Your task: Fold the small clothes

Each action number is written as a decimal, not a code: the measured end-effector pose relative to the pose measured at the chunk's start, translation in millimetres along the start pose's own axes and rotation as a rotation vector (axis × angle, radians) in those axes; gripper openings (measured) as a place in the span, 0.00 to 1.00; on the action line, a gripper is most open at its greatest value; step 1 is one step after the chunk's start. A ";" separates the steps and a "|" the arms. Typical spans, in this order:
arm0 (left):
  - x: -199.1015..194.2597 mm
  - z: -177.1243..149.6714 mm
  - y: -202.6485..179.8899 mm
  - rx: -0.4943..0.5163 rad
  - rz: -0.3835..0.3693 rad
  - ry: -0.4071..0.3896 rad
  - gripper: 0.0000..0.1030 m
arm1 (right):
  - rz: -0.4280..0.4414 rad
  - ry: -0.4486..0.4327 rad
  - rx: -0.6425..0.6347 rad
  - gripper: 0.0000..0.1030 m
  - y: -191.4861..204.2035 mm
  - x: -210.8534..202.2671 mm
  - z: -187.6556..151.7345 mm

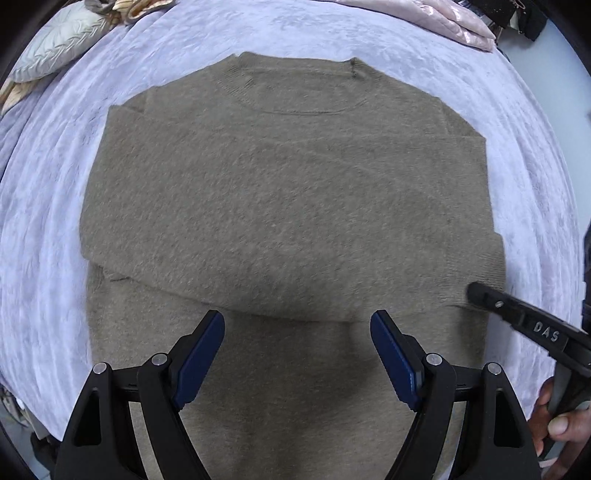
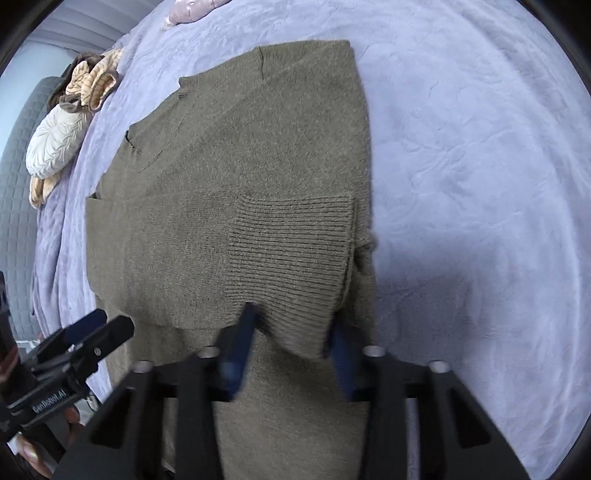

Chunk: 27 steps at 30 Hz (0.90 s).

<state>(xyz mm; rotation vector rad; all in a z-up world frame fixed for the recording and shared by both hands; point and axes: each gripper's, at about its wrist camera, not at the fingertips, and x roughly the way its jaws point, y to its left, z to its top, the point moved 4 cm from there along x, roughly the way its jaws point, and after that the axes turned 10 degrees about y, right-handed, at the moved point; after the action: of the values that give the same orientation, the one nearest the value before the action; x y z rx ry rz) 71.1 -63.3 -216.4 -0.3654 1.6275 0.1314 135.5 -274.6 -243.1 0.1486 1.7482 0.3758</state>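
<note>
— Blue pads on the left gripper [image 1: 297, 325] stand wide apart, see? It points straight down over the lower half of the sweater [image 1: 288, 206], with nothing between the fingers.

— And the sweater itself?

— Olive-brown knit, lying flat on the lavender blanket [image 1: 48, 229], neckline at the far end. Both sleeves are folded across the body, and the ribbed cuff [image 2: 291, 254] of the upper one ends near the sweater's right edge.

— What is the right gripper [image 2: 291, 332] doing?

— It comes in steeply from the right side and its tip sits at that cuff. From its own camera the fingers are blurred, but the cuff's lower edge lies between the two blue pads. The gap looks narrow; I cannot tell if the pads actually press the knit.

— Can you see the hands?

— A thumb and fingertips of the right hand [image 1: 557, 421] wrap the handle low at the right edge of the left camera's view. In the other view, the left hand [image 2: 33, 454] shows only as fingertips under its handle at the lower left corner.

— Anything else on the bed?

— A pale quilted cushion [image 2: 55, 147] and a striped bundle [image 2: 92, 81] by the far left edge, and a pink quilted piece [image 1: 436, 18] at the far end.
</note>
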 end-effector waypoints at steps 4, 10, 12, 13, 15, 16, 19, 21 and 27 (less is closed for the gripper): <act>4.1 -4.9 15.6 -0.021 0.015 0.006 0.79 | -0.075 -0.073 -0.030 0.08 2.1 -13.0 -1.0; 3.0 -9.7 35.3 -0.029 0.043 -0.002 0.79 | -0.143 -0.052 -0.017 0.09 -9.0 -10.0 8.5; -4.8 -6.0 39.2 -0.014 0.067 -0.036 0.79 | -0.138 -0.079 -0.012 0.13 -6.9 -19.0 8.2; -7.4 -2.1 42.0 -0.007 0.093 -0.050 0.79 | -0.146 -0.106 -0.026 0.30 -2.2 -25.7 7.3; -8.6 7.2 46.9 -0.003 0.136 -0.062 0.79 | -0.163 -0.159 -0.072 0.67 12.2 -36.7 5.6; -8.5 13.8 51.5 -0.004 0.155 -0.067 0.79 | -0.175 -0.184 -0.105 0.74 23.2 -39.7 5.5; -7.1 33.8 66.0 -0.016 0.182 -0.083 0.79 | -0.172 -0.176 -0.206 0.74 59.1 -29.6 7.9; -2.8 48.7 80.5 -0.045 0.182 -0.080 0.79 | -0.176 -0.139 -0.235 0.74 73.3 -14.7 12.0; 22.8 91.3 153.4 -0.215 0.093 -0.011 0.79 | -0.244 -0.044 -0.195 0.74 67.3 31.9 31.4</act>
<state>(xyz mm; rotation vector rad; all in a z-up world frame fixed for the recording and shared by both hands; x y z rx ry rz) 108.7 104.9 -267.9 -0.4526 1.6244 0.3796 152.0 -196.6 -255.8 -0.1929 1.6530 0.3583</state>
